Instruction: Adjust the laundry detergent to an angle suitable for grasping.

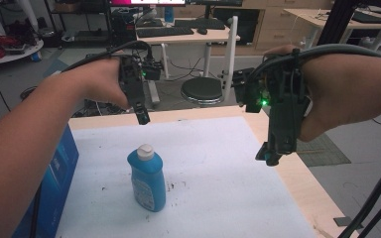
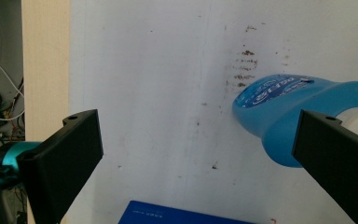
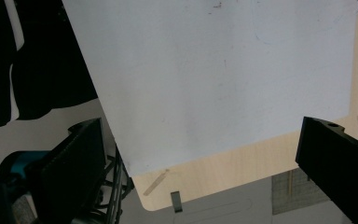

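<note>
Below: white mat [image 1: 213,163] (stained) on wooden table [image 1: 297,178].

Both forearms raised, left claw [image 1: 142,118] and right claw [image 1: 270,157] pointing down, jaws wide apart

Pale wood surface [image 1: 297,173] is being covered almost fully by a white sheet [image 1: 218,168]; bare wood is being left exposed along the far and right edges. Dark specks are being shown on the sheet near the middle. A blue bottle [image 1: 147,181] with a white cap is being carried upright on the sheet, left of centre. A blue box [image 1: 59,183] is being carried at the left edge, just beside the sheet, apart from the bottle.
</note>
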Demonstrator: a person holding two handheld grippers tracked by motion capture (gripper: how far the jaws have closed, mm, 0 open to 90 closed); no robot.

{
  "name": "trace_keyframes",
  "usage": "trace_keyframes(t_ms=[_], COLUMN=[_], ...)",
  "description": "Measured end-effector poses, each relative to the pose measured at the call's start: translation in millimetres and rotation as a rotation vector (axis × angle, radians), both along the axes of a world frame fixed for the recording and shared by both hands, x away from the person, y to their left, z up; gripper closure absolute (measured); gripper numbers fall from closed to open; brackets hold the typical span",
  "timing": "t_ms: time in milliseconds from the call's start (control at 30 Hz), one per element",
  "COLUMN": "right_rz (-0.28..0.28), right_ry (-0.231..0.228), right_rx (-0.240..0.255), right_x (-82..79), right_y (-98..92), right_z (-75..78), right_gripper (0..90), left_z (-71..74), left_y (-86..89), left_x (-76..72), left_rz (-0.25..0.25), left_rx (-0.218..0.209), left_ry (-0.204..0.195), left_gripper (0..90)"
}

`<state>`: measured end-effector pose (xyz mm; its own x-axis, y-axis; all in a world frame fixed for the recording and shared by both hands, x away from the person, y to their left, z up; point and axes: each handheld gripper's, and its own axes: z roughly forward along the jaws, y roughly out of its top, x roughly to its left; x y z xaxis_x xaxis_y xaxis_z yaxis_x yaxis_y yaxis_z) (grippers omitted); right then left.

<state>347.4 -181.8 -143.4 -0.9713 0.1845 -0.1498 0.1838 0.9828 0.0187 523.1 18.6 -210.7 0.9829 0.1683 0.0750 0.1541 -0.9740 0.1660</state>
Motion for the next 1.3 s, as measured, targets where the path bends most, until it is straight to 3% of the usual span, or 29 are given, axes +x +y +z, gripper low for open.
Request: trace_keyframes(t_ms=[433,833,1000,1033,1200,1300], right_rz=[0.0,0.002,-0.012,-0.016,-0.026,-0.047], right_ry=[-0.005,-0.002,-0.032,-0.049,-0.061,-0.063], right_rx=[0.003,0.02,0.094,0.143,0.192,0.259], right_x=[5.0,6.8,3.9,2.4,0.2,-2.2], right_y=[-2.5,0.4,4.5,5.5,6.9,6.5], right_z=[-1.2,-5.8,-9.0,-12.6,-18.6,-27.4], right_gripper=[0.8,0.8,0.8,0.8,0.8,0.8], left_z=[0.1,5.1,6.8,6.0,5.3,-0.2], left_y=[5.1,30.1,45.7,52.4,60.1,70.5], left_x=[3.5,0.6,-5.0,-7.4,-9.4,-13.3], left_rz=[0.008,0.045,0.06,0.062,0.074,0.067], left_rx=[-0.006,0.025,0.024,0.033,0.03,0.027], left_ry=[0.008,0.003,0.006,0.01,0.008,0.02], left_gripper=[1.8,1.8,1.8,1.8,1.8,1.8])
